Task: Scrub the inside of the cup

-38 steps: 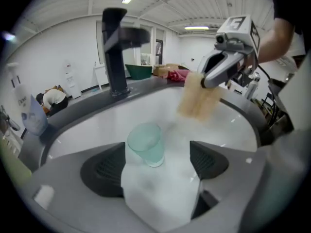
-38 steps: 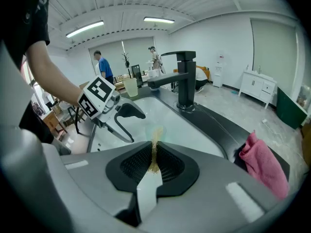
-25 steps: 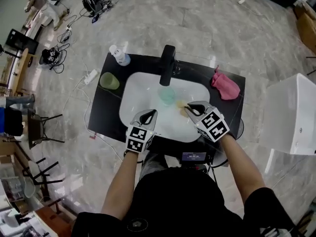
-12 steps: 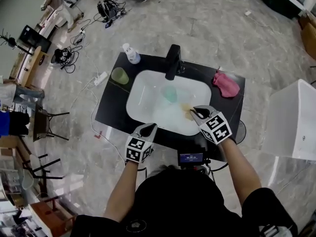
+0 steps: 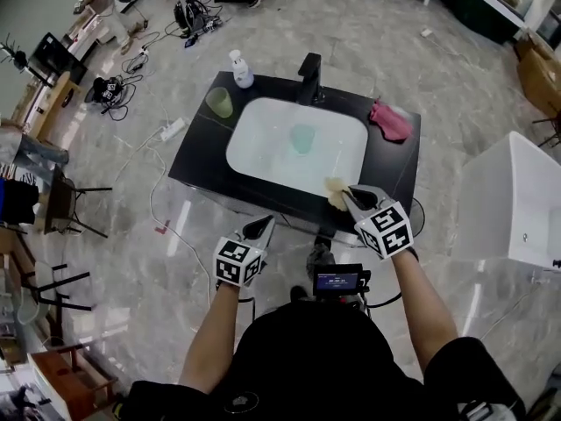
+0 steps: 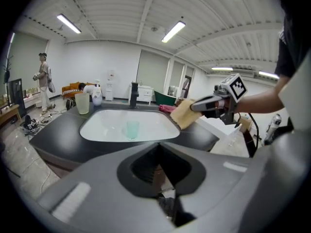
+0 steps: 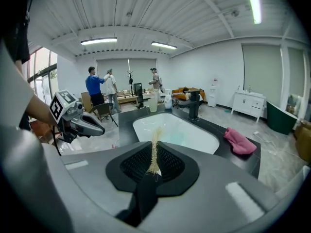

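A pale teal cup (image 5: 302, 137) stands upright in the white sink (image 5: 254, 152), below the black tap (image 5: 308, 79); the left gripper view shows the cup (image 6: 131, 129) too. My right gripper (image 5: 352, 196) is shut on a tan scrub pad (image 5: 337, 194) and hovers over the counter's near edge, well short of the cup. The right gripper view shows the pad (image 7: 154, 152) edge-on between the jaws. My left gripper (image 5: 262, 226) is shut on nothing and hangs off the counter's front, over the floor.
A green cup (image 5: 219, 102) and a soap bottle (image 5: 241, 70) stand at the counter's back left. A pink cloth (image 5: 390, 119) lies on the right. A white box (image 5: 517, 204) stands at the right. Cables and chairs lie on the floor to the left, with people beyond.
Both grippers have drawn back from the sink toward me. The right one carried the pad out of the basin to the counter's front edge, and the left one left the counter.
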Available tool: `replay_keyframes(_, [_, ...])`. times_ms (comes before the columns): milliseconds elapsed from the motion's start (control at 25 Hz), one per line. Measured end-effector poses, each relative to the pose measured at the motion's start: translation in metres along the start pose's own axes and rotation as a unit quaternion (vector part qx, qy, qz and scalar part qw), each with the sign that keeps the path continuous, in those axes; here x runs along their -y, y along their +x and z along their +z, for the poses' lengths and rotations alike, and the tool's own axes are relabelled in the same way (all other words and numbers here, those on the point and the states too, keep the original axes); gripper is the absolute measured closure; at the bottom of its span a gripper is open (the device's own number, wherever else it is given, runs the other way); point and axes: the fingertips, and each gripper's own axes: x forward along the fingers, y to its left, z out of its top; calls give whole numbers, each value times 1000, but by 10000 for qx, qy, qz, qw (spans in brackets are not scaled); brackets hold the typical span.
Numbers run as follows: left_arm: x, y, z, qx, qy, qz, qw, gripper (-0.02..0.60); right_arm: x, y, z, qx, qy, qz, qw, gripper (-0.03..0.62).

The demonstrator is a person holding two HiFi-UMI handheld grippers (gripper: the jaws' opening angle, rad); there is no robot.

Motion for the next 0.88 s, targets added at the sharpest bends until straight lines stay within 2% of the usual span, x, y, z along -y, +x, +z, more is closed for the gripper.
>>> replay_keyframes(240, [32,-35,-42,152,-127,-29,9998,581,-42,-43,-12,186,-44,-210,9996,557])
replay_keyframes(400, [49,-51,-57,234,-176,-79,9995,583,-63,-64,-20,248,-18,-295,9993,557])
replay_keyframes(680, [54,-64,-50,480,-256,-164,9984,583,-81,-79,-19,336,-37,-372,9987,557])
replay_keyframes(880, [63,-68,-41,629,-495,-391,9960,583,-85,-82,-15,346,-85,-381,9986,557])
